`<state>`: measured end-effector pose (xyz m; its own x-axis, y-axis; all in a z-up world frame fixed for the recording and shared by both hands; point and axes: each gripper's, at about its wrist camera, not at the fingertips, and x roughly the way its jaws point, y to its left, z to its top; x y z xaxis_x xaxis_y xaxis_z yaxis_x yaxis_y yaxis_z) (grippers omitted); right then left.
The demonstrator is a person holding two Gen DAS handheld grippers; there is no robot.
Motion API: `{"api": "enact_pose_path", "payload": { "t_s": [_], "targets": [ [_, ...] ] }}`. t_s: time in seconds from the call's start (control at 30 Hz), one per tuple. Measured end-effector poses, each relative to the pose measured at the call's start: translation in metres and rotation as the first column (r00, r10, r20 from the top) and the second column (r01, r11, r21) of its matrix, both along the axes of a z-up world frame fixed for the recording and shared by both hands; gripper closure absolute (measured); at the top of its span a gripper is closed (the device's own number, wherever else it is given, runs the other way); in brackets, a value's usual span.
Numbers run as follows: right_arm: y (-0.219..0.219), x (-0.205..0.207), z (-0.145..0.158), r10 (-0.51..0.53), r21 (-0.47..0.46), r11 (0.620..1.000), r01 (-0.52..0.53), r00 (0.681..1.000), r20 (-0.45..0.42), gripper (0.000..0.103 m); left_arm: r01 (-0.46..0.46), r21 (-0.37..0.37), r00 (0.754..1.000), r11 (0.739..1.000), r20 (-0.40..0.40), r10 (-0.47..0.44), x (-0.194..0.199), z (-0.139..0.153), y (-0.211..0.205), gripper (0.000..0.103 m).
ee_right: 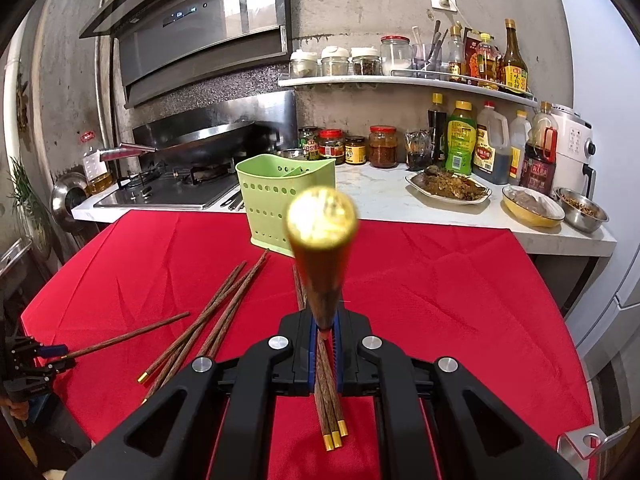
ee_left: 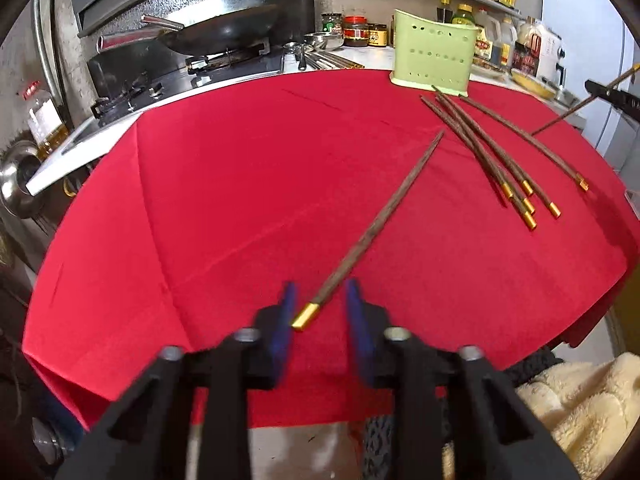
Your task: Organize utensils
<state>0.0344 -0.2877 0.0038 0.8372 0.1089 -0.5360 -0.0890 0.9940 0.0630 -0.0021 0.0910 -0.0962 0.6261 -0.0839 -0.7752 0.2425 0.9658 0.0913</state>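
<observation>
A single wooden chopstick (ee_left: 376, 224) with a gold cap lies on the red cloth (ee_left: 240, 184). Its capped end sits between the blue pads of my left gripper (ee_left: 320, 304), which is open around it. Several more chopsticks (ee_left: 492, 160) lie in a loose bunch near the green utensil holder (ee_left: 434, 50). My right gripper (ee_right: 325, 328) is shut on one chopstick (ee_right: 322, 240), held above the cloth with its gold cap pointing at the camera, in front of the holder (ee_right: 280, 200). The right gripper with its chopstick also shows at the right edge of the left wrist view (ee_left: 600, 92).
A stove with a wok (ee_right: 200, 148) stands behind the cloth on the left. Jars, bottles and dishes of food (ee_right: 448, 188) line the white counter at the back right. More chopsticks (ee_right: 208, 324) lie on the cloth left of my right gripper, some under it (ee_right: 332, 420).
</observation>
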Motion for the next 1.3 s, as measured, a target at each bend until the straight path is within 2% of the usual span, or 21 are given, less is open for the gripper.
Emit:
{"api": "enact_pose_path", "payload": {
  "t_s": [0.1, 0.17, 0.23, 0.33, 0.5, 0.57, 0.67, 0.77, 0.87, 1.03, 1.1, 1.2, 1.3],
  "targets": [
    [0.001, -0.001, -0.001, 0.001, 0.002, 1.0, -0.001, 1.0, 0.0, 0.096, 0.012, 0.036, 1.0, 0.999, 0.012, -0.013, -0.005, 0.0, -0.005, 0.093],
    [0.0, -0.001, -0.002, 0.002, 0.005, 1.0, -0.002, 1.0, 0.0, 0.096, 0.025, 0.035, 1.0, 0.999, 0.012, -0.025, -0.005, 0.001, -0.011, 0.096],
    [0.001, -0.002, -0.002, 0.0, 0.007, 1.0, 0.0, 1.0, -0.001, 0.096, 0.033, 0.007, 0.999, 0.999, 0.032, -0.033, -0.004, 0.007, -0.015, 0.096],
    [-0.002, -0.003, 0.0, -0.003, 0.013, 1.0, 0.003, 1.0, 0.002, 0.096, 0.049, -0.081, 0.993, 0.996, 0.112, -0.04, -0.006, 0.033, -0.018, 0.096],
    [-0.005, -0.005, 0.003, -0.008, 0.024, 1.0, 0.008, 1.0, 0.011, 0.096, 0.095, -0.241, 0.96, 0.966, 0.28, -0.025, -0.007, 0.095, -0.014, 0.096],
    [-0.006, -0.005, 0.004, -0.008, 0.027, 1.0, 0.008, 1.0, 0.012, 0.096, 0.109, -0.254, 0.936, 0.961, 0.35, -0.013, -0.007, 0.12, -0.017, 0.096],
    [-0.007, -0.004, 0.004, -0.008, 0.027, 1.0, 0.008, 1.0, 0.015, 0.096, 0.126, -0.259, 0.909, 0.958, 0.416, -0.008, -0.005, 0.147, -0.021, 0.096],
    [-0.009, -0.004, 0.005, -0.011, 0.032, 0.999, 0.01, 1.0, 0.017, 0.096, 0.145, -0.232, 0.884, 0.962, 0.467, -0.021, 0.005, 0.173, -0.03, 0.096],
    [-0.01, -0.004, 0.006, -0.011, 0.035, 0.999, 0.011, 1.0, 0.018, 0.096, 0.158, -0.212, 0.881, 0.964, 0.471, -0.042, 0.023, 0.183, -0.042, 0.096],
    [-0.012, -0.002, 0.005, -0.016, 0.041, 0.999, 0.015, 1.0, 0.015, 0.096, 0.16, -0.186, 0.876, 0.969, 0.479, -0.052, 0.042, 0.182, -0.055, 0.096],
    [-0.012, -0.001, 0.005, -0.014, 0.04, 0.999, 0.013, 1.0, 0.014, 0.096, 0.144, -0.177, 0.887, 0.974, 0.459, -0.047, 0.046, 0.174, -0.056, 0.096],
    [-0.013, 0.001, 0.005, -0.014, 0.042, 0.999, 0.013, 1.0, 0.012, 0.096, 0.122, -0.167, 0.922, 0.978, 0.384, -0.049, 0.06, 0.155, -0.059, 0.096],
    [-0.012, 0.005, 0.006, -0.01, 0.04, 0.999, 0.009, 1.0, 0.009, 0.096, 0.11, -0.156, 0.935, 0.982, 0.35, -0.049, 0.066, 0.139, -0.058, 0.096]
  ]
}}
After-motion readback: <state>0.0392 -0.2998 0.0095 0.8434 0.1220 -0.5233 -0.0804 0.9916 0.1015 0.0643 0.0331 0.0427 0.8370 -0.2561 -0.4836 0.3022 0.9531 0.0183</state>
